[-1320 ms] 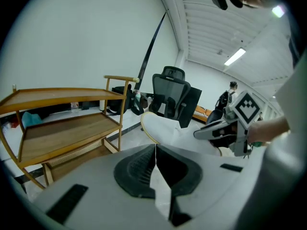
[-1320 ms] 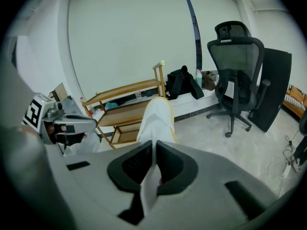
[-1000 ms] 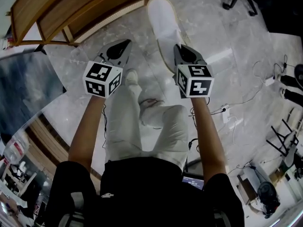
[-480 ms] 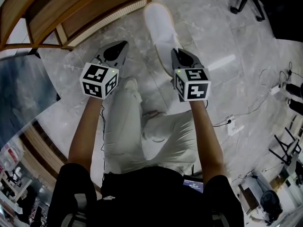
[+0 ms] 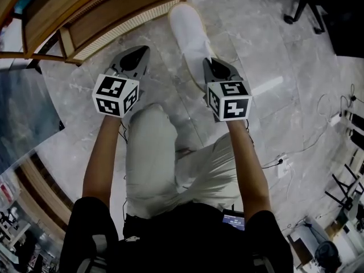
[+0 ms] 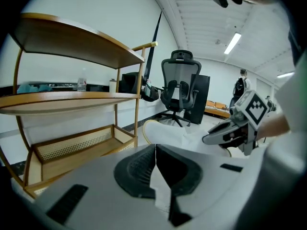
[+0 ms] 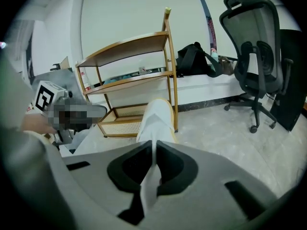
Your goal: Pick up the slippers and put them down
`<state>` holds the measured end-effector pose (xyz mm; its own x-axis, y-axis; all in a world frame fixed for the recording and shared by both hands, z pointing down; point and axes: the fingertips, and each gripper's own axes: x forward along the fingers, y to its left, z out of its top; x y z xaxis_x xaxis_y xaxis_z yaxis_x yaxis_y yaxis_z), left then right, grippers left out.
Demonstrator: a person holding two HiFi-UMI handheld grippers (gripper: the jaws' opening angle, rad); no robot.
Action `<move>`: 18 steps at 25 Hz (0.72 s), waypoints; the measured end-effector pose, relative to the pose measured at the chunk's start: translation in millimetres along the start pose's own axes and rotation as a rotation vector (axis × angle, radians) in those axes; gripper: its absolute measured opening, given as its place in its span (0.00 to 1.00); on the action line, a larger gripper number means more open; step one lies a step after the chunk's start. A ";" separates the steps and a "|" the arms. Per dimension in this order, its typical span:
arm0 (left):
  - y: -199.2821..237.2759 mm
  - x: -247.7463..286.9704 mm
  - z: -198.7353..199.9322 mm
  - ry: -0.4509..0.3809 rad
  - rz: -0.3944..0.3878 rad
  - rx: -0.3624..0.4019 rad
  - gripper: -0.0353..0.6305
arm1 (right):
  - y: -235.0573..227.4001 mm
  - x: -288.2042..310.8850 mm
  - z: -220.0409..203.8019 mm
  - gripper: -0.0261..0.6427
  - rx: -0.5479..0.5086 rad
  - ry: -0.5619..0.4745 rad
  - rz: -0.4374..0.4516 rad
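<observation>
The slipper [image 5: 190,30] is white with a pale yellow rim, over a floor [image 5: 267,44] of grey marble veined with white. The left gripper [image 5: 139,54] and right gripper [image 5: 211,64] are grey with black pads [image 6: 139,169], and their cubes [image 5: 115,94] carry black-and-white squares. The shelf [image 5: 102,7] is honey-brown wood.

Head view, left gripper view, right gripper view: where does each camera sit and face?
Head view: on the person's head, facing steeply down at the marble floor; shows forearms, legs, left gripper, right gripper.
Left gripper view: on the left gripper, facing along its shut jaws toward the wooden shelf; right gripper shows at right.
Right gripper view: on the right gripper, facing along jaws pinching the white slipper; left gripper shows at left.
Shared: both gripper views show shelf, slipper, office chair.
</observation>
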<state>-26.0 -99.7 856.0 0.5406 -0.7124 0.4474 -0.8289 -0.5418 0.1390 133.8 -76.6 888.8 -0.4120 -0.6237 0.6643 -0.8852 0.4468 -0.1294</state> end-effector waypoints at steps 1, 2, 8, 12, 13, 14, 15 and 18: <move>1.9 2.3 -4.4 -0.005 0.004 0.000 0.06 | -0.1 4.3 -3.0 0.06 -0.006 -0.003 0.001; 3.3 4.5 -9.0 -0.008 0.006 0.002 0.06 | 0.0 8.2 -5.9 0.06 -0.011 -0.007 0.001; 2.8 15.2 -33.1 -0.038 -0.008 0.005 0.06 | -4.0 25.0 -23.6 0.06 -0.032 -0.022 0.005; 6.5 19.1 -45.3 -0.046 -0.006 0.021 0.06 | -6.6 33.6 -31.1 0.06 -0.030 -0.040 0.001; 7.9 19.9 -48.6 -0.046 -0.004 0.024 0.06 | -6.5 36.1 -33.5 0.06 -0.029 -0.043 0.002; 9.3 21.1 -51.6 -0.046 -0.002 0.026 0.06 | -6.6 39.1 -36.2 0.06 -0.028 -0.044 0.003; 10.8 22.7 -54.0 -0.048 -0.001 0.028 0.06 | -7.0 42.1 -38.9 0.06 -0.026 -0.045 0.004; 14.1 27.7 -59.3 -0.059 0.002 0.032 0.06 | -8.6 49.6 -46.5 0.06 -0.027 -0.046 0.003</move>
<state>-31.3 -100.6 922.7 0.5476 -0.7377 0.3949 -0.8254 -0.5538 0.1099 131.0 -81.5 957.1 -0.4247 -0.6506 0.6296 -0.8781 0.4654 -0.1115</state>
